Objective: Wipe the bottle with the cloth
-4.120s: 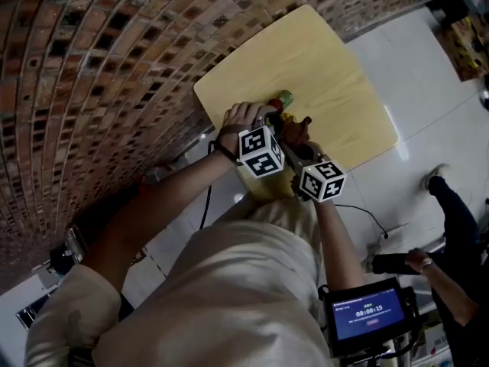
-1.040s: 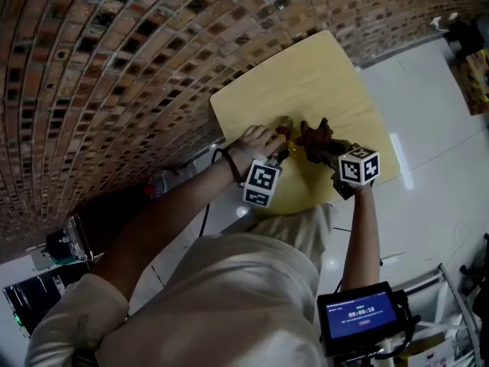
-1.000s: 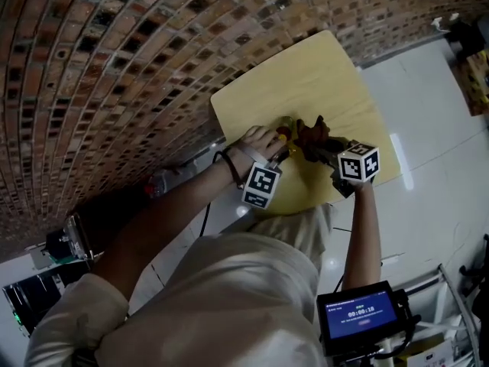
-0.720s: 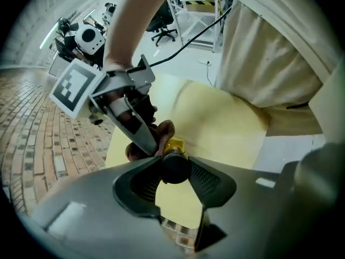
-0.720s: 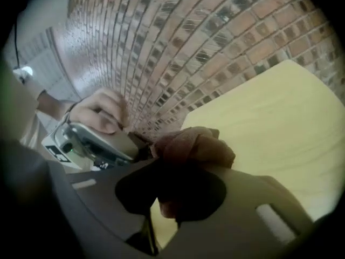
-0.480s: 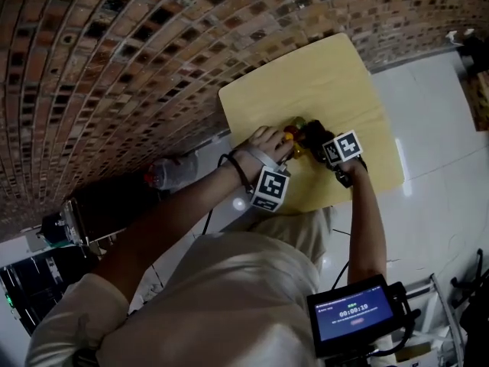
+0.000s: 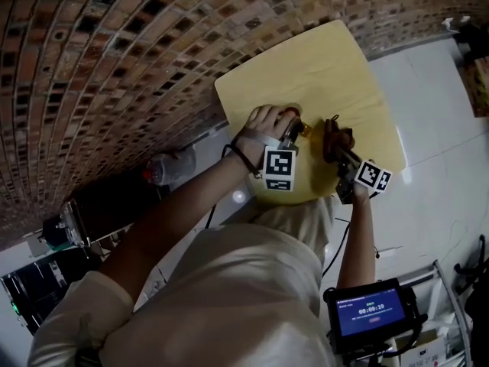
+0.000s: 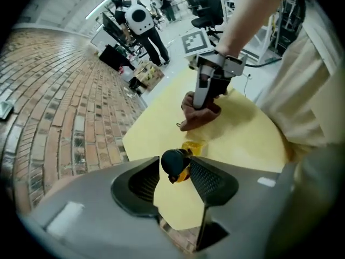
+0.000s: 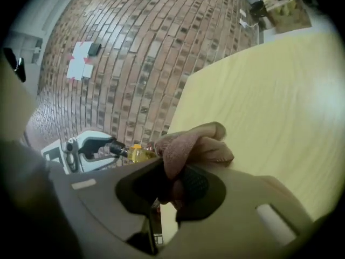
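A small yellow bottle (image 8: 186, 169) with a black cap (image 8: 173, 163) stands on the pale yellow table (image 7: 336, 67). My left gripper (image 8: 175, 169) reaches down over it. Its jaws have just been opening, and the cap sits between the pads with a thin gap on the left side. In the head view the bottle (image 7: 303, 129) shows just beyond my left gripper (image 7: 294, 131). My right gripper (image 9: 172, 185) is shut on a bunched brown cloth (image 9: 194, 144), held a little to the right of the bottle. The head view shows the cloth (image 7: 336, 138) at the tip of my right gripper (image 7: 341, 155).
A brick-patterned surface (image 7: 114, 52) borders the table's left and far edges, and white floor tiles (image 7: 435, 113) lie to the right. A screen with a timer (image 7: 368, 312) sits at the lower right. People and office chairs (image 8: 207, 4) stand far off.
My right gripper has pulled the cloth off the bottle, rightward and toward the near edge, and rolled. My left hand has shifted a little at the bottle, and its marker cube has turned.
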Available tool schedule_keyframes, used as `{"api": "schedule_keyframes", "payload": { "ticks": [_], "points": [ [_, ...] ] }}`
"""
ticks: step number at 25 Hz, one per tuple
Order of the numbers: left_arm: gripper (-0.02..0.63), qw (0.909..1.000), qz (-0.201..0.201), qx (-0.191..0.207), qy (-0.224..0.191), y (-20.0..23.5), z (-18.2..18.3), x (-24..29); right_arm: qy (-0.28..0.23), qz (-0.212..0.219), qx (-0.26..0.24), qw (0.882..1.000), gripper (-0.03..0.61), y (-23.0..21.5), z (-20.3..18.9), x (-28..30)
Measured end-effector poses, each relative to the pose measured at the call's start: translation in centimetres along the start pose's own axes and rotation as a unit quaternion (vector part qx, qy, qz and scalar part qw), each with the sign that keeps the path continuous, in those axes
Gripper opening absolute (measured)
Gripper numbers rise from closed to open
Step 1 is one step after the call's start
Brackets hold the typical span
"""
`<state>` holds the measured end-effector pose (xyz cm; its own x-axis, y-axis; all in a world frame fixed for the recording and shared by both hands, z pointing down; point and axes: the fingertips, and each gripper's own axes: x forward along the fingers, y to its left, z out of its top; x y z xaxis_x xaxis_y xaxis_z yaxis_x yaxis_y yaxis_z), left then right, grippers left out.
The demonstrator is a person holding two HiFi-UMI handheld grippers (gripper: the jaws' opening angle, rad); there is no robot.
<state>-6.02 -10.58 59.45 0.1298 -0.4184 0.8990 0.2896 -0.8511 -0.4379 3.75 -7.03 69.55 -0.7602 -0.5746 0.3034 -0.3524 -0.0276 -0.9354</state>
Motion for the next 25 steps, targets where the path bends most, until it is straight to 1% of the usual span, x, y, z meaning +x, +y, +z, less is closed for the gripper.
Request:
{"api": "schedule_keyframes", "payload": {
  "ticks": [2, 7, 10, 14, 16, 19, 21, 23, 25],
  "points": [
    [0.198, 0.9999, -0.001, -0.011, 0.001, 0.2, 0.0, 0.0, -0.006, -0.003, -0.006, 1.000, 0.066, 0.2, -0.5, -0.5],
    [0.197, 0.9999, -0.009, -0.009, 0.007, -0.8, -0.3, -0.1, -0.016, 0.001, -0.024, 1.000, 0.066, 1.1, -0.6, -0.3],
    [0.193, 0.9999, -0.002, -0.015, 0.005, -1.5, -0.6, -0.2, -0.029, 0.005, -0.027, 0.999, 0.066, 1.8, -0.2, -0.3],
    [0.195, 0.9987, 0.019, -0.046, -0.008, -1.6, -0.8, -0.6, -0.047, 0.004, -0.038, 0.998, 0.066, 3.2, -0.2, -0.7],
    [0.198, 0.9968, 0.032, -0.068, -0.028, -1.4, -0.6, -1.3, -0.061, -0.004, -0.054, 0.997, 0.066, 4.1, 0.0, -1.0],
    [0.198, 0.9902, 0.042, -0.114, -0.069, -2.0, -0.7, -2.9, -0.086, -0.020, -0.078, 0.993, 0.066, 6.2, -0.7, -1.8],
    [0.196, 0.9836, 0.061, -0.139, -0.098, -1.9, -0.8, -4.2, -0.107, -0.040, -0.094, 0.989, 0.067, 7.5, -1.0, -2.8],
    [0.195, 0.9740, 0.081, -0.162, -0.135, -1.5, -0.4, -5.8, -0.133, -0.060, -0.117, 0.982, 0.067, 9.4, -0.7, -4.1],
    [0.189, 0.9625, 0.091, -0.191, -0.170, -1.6, -0.8, -8.0, -0.158, -0.073, -0.139, 0.975, 0.067, 11.9, -0.9, -4.9]
  ]
}}
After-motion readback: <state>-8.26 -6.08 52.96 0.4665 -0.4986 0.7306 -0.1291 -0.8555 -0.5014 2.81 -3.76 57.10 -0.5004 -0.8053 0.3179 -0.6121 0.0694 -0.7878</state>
